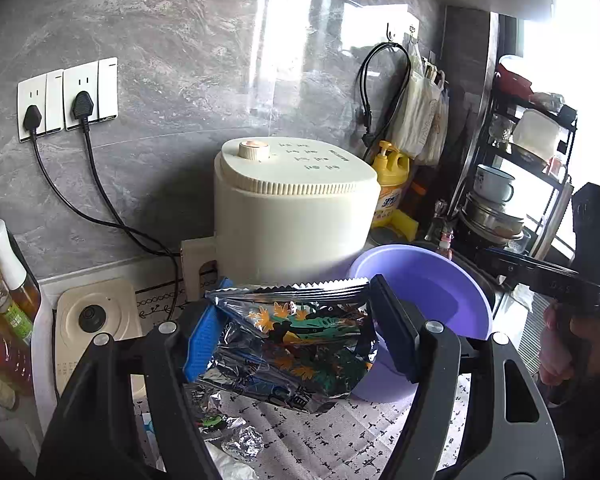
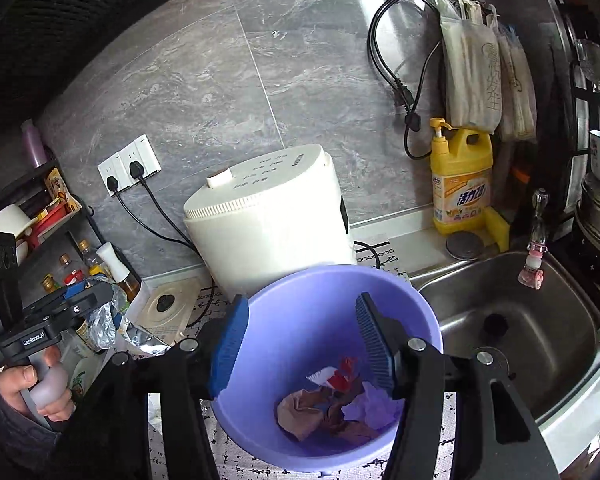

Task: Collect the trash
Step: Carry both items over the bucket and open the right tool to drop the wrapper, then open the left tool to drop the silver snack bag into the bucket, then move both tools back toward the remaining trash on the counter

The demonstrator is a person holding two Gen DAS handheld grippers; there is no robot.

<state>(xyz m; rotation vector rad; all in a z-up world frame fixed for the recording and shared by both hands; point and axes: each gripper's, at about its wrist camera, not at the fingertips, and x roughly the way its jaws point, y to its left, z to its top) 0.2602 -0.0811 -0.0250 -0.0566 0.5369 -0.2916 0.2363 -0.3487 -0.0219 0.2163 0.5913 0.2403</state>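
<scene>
My left gripper (image 1: 296, 322) is shut on a crinkled foil snack bag (image 1: 300, 348) printed with orange leaves, held above the patterned counter mat. Just to its right stands the purple basin (image 1: 424, 280). In the right wrist view the basin (image 2: 300, 292) lies directly under my right gripper (image 2: 302, 344), which is open with nothing between its blue pads (image 2: 230, 340). Crumpled paper and wrappers (image 2: 328, 404) lie on the basin's bottom. A crumpled foil ball (image 1: 242, 444) rests on the mat below the bag. At that view's left edge a hand holds the left gripper (image 2: 88, 300) with the foil bag (image 2: 104, 326).
A cream appliance (image 1: 296, 216) stands against the grey wall behind the basin, its cords running to wall sockets (image 1: 68, 96). A steel sink (image 2: 520, 320) and yellow detergent bottle (image 2: 462, 184) are to the right, a dish rack (image 1: 520, 184) beyond. Bottles (image 1: 4, 300) crowd the left.
</scene>
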